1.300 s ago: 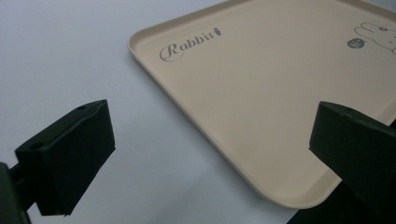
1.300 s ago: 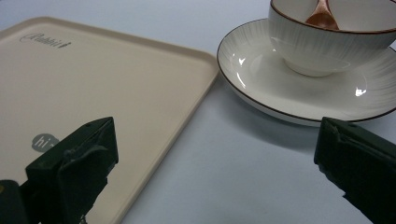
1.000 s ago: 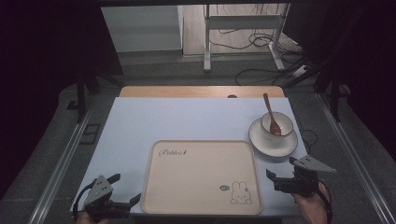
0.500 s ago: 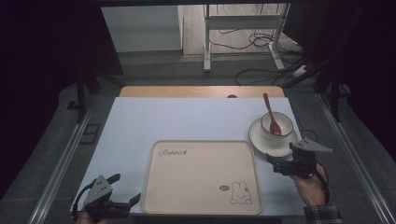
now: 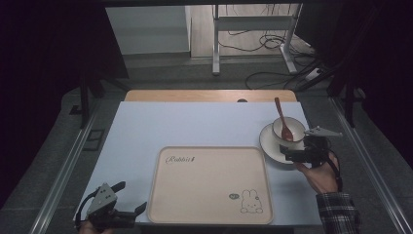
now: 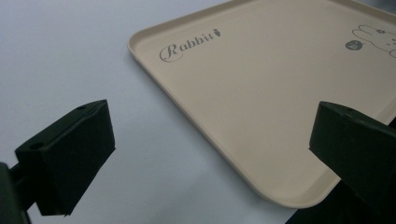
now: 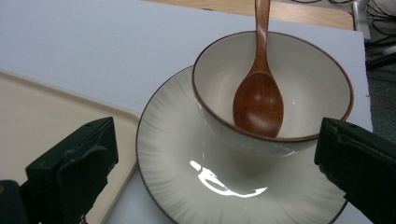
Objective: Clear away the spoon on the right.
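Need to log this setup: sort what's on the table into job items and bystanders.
In the job: right tool, open beside the plate; bowl on the plate; wooden spoon in the bowl.
Lying about: tray; left tool, open at the tray's near corner.

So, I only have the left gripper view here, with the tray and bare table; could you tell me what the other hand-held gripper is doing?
Observer: The right hand-held gripper is at the near edge of a plate just right of the tray, jaws wide open, holding nothing.
Operator: Thank you. Is there anything on that plate?
Observer: Yes, a pale bowl with a brown rim stands on it.
Operator: And is the bowl empty?
Observer: A wooden spoon rests in it, handle leaning over the far rim.
Operator: Does the plate touch the tray?
Observer: In the right gripper view their edges look very close, the plate rim perhaps overlapping the tray's; I cannot tell contact.
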Available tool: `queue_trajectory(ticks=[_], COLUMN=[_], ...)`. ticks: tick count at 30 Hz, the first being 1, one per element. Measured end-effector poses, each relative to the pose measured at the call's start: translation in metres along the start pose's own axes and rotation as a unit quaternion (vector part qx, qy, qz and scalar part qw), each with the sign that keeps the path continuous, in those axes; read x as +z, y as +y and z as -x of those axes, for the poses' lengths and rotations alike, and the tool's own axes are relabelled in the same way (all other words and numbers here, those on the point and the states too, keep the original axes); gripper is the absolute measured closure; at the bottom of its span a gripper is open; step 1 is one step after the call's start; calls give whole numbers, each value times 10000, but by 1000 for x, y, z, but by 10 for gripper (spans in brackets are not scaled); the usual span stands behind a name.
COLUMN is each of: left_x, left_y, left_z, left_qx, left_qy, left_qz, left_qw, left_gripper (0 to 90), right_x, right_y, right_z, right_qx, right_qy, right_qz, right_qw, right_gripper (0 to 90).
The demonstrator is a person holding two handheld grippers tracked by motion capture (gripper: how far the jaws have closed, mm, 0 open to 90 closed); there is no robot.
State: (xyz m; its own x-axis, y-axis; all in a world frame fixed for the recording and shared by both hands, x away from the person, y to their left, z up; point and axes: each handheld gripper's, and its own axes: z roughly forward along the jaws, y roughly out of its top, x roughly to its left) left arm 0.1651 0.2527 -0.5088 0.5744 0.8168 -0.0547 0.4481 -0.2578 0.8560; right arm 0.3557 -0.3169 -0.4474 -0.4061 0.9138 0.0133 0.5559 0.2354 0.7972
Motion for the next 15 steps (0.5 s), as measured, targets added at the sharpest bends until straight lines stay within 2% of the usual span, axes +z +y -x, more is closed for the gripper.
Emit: queue_trajectory(ticks=[8,15], left_x=[0,0], left_y=[0,0], left_z=[0,0], left_qx=[5,-3], left_qy=[-7,-21], left_qz=[0,13], left_qw=[10000,10000], left_gripper=[0,0], right_x=[9,21], right_y=[16,36], right_z=[9,16], right_qx=[27,-128], right_qy=[-36,-228], right_qz=[-86,-167], right_qw=[10000,9995], right_gripper=[56,181])
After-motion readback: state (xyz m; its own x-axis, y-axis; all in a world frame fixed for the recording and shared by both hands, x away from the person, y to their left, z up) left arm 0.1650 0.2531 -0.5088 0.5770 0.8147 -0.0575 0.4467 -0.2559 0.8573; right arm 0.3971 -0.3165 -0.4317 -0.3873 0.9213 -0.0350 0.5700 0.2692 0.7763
